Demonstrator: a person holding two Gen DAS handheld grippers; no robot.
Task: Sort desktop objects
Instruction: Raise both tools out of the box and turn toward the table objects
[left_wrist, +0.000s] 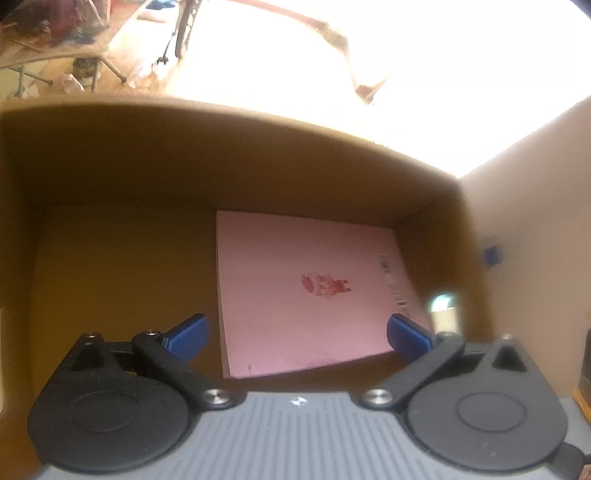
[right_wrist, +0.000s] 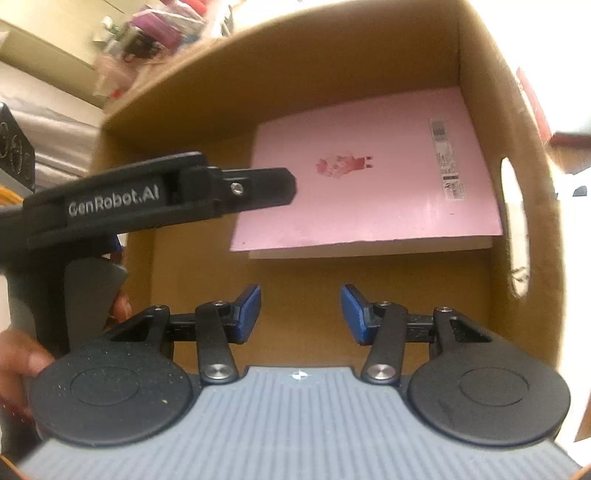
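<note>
Blue-padded left tongs (left_wrist: 297, 338) stand wide apart with nothing between the pads, poised over the inside of an open brown cardboard box (left_wrist: 236, 166). Between and just beyond their fingertips (left_wrist: 186, 338) lies a thin pink book with a small red cartoon figure printed on its cover (left_wrist: 314, 291), flat on the box floor. Its near edge sits between the two pads in the left wrist view, though whether either pad touches it cannot be told. A printed barcode strip runs along the book's edge on the right-hand side of the tongs. Farther out, the book's far corner reaches toward the corner where the box's back wall meets its right wall.

Right tongs (right_wrist: 301, 314) are also spread apart and empty, held above bare cardboard floor nearer than the book. Ahead of them the pink book (right_wrist: 369, 177) lies flat with its pale page block showing along the near edge, close against the box's right wall. That wall has an oval hand-hole cut through it (right_wrist: 515, 229). To the left of the right tongs, the black body of the other gripper, lettered "GenRobot.AI" (right_wrist: 114, 201), reaches over the box (right_wrist: 332, 66), with the person's fingers (right_wrist: 22, 360) around its handle.
</note>
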